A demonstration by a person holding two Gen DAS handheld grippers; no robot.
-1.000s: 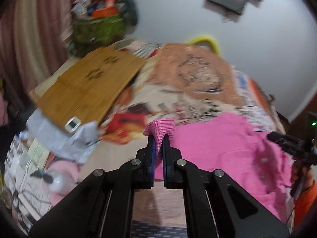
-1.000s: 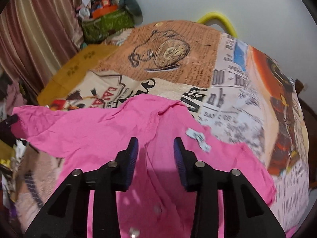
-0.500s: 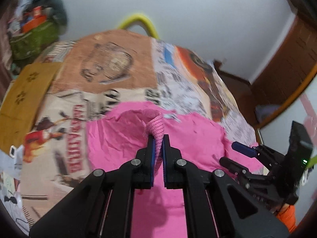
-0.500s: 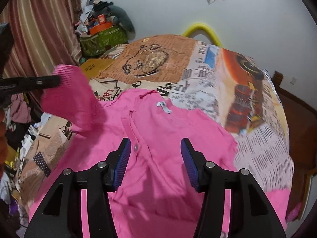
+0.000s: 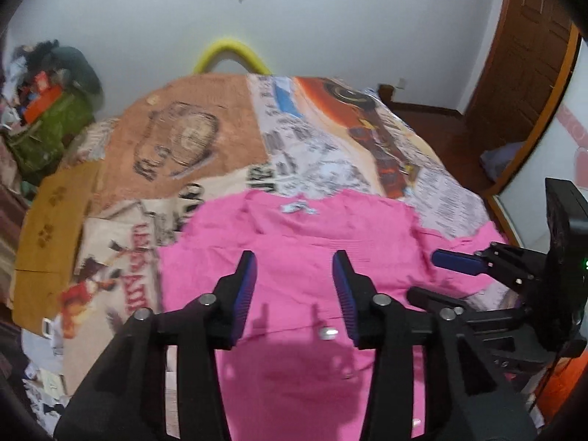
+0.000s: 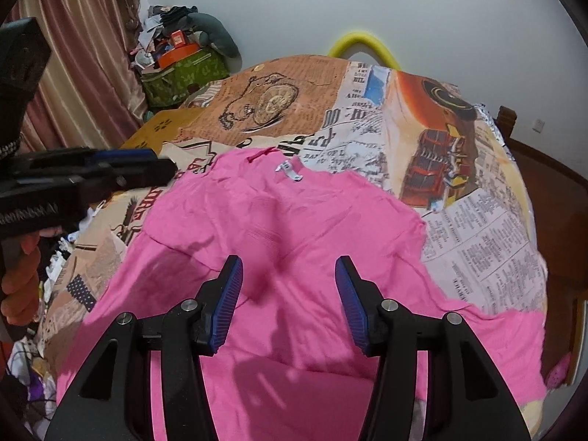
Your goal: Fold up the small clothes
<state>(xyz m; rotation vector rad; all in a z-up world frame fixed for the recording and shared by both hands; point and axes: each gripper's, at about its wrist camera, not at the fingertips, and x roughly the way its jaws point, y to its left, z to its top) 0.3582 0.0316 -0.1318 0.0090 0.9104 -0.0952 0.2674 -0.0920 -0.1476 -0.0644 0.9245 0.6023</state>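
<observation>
A pink buttoned top (image 5: 294, 250) (image 6: 294, 220) lies spread on the bed, its white neck label (image 5: 297, 207) (image 6: 288, 171) at the far edge and its left sleeve folded in over the body. My left gripper (image 5: 294, 286) hovers above the middle of the top, its jaws opening with nothing between them. My right gripper (image 6: 288, 294) hangs open over the same garment, empty. In the left wrist view the right gripper (image 5: 455, 275) shows at the right; the left gripper (image 6: 147, 165) reaches in from the left of the right wrist view.
The bed (image 5: 205, 139) carries a printed patchwork cover (image 6: 459, 169). A wooden board (image 5: 51, 228) lies at its left side. A green basket of clutter (image 6: 183, 73) stands by the curtain (image 6: 84, 55). A yellow hoop (image 5: 231, 55) leans on the far wall; a wooden door (image 5: 525, 62) is right.
My left gripper carried the pink sleeve rightward over the top, then opened and let it go. The right gripper widened slightly and stayed over the garment.
</observation>
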